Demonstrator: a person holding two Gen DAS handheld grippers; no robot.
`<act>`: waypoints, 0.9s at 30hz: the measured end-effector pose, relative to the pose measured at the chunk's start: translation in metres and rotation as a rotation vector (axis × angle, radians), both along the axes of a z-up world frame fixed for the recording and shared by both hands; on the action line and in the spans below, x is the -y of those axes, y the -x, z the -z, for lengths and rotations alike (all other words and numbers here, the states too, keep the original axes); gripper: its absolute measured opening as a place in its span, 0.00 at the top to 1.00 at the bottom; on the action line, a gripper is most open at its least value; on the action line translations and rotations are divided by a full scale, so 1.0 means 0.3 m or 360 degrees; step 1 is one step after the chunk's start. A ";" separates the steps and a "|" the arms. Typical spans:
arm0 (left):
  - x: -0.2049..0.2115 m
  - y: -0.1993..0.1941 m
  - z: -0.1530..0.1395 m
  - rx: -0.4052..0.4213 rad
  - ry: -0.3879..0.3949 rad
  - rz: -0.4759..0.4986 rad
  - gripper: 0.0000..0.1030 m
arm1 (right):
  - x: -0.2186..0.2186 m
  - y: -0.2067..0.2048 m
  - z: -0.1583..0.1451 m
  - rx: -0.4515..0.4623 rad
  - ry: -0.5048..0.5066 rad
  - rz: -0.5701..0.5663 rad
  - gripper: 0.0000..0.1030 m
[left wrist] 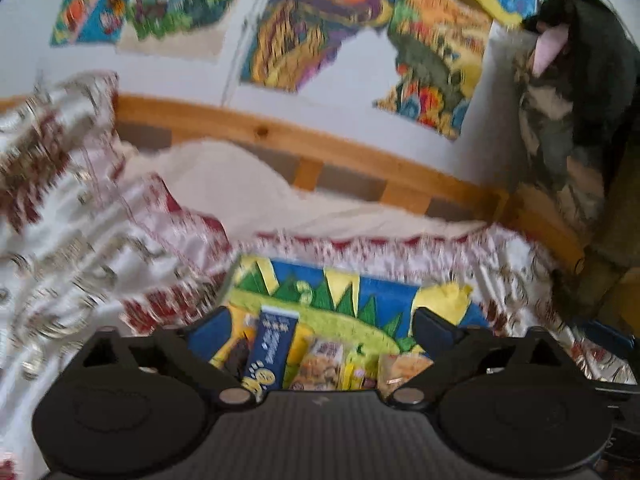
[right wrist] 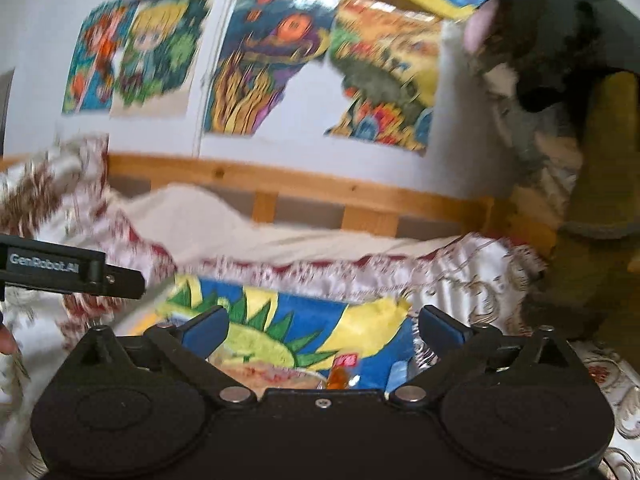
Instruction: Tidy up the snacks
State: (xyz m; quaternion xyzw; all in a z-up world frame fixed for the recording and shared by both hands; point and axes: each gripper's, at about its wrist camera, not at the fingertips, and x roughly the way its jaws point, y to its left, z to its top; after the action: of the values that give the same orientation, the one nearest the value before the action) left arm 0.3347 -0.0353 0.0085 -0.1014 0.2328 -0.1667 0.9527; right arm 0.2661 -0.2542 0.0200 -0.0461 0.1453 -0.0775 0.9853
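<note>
Left gripper (left wrist: 320, 320): jaws spread wide, nothing held. Right gripper (right wrist: 320, 326): likewise wide and empty. Assorted packaged snacks (left wrist: 320, 364) stand upright, gathered at lower centre in the blue-green-yellow fabric bin (left wrist: 360, 292) on the patterned bed cover (left wrist: 80, 240) (containment keeps them sorted, presumably).

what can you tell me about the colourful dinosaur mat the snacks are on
The mat looks like soft felt or fabric: a blue ground, a lime-green curved body edged with darker green spikes, and yellow patches. It lies flat on the patterned white and red bedspread, in front of the wooden bed rail. Several snack packets rest on its near part. Its near edge is hidden behind the gripper bodies, and blur hides finer detail.
</note>
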 end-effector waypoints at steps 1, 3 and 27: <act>-0.006 0.026 -0.019 0.0035 -0.0007 -0.0010 0.01 | 0.005 0.022 -0.015 0.0020 -0.0015 0.0000 0.01; -0.018 0.080 -0.053 0.0104 -0.0050 -0.0021 0.01 | 0.010 0.063 -0.041 0.0045 -0.0037 0.0001 0.01; -0.112 0.671 -0.133 0.0156 -0.0231 -0.0050 0.00 | -0.075 0.648 -0.111 0.0034 -0.0102 -0.0091 0.01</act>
State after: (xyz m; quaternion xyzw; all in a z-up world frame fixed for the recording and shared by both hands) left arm 0.1334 -0.0017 0.0485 -0.0274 0.1957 -0.1392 0.9703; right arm 0.0717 -0.2317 0.0534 -0.0179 0.1356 -0.0451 0.9896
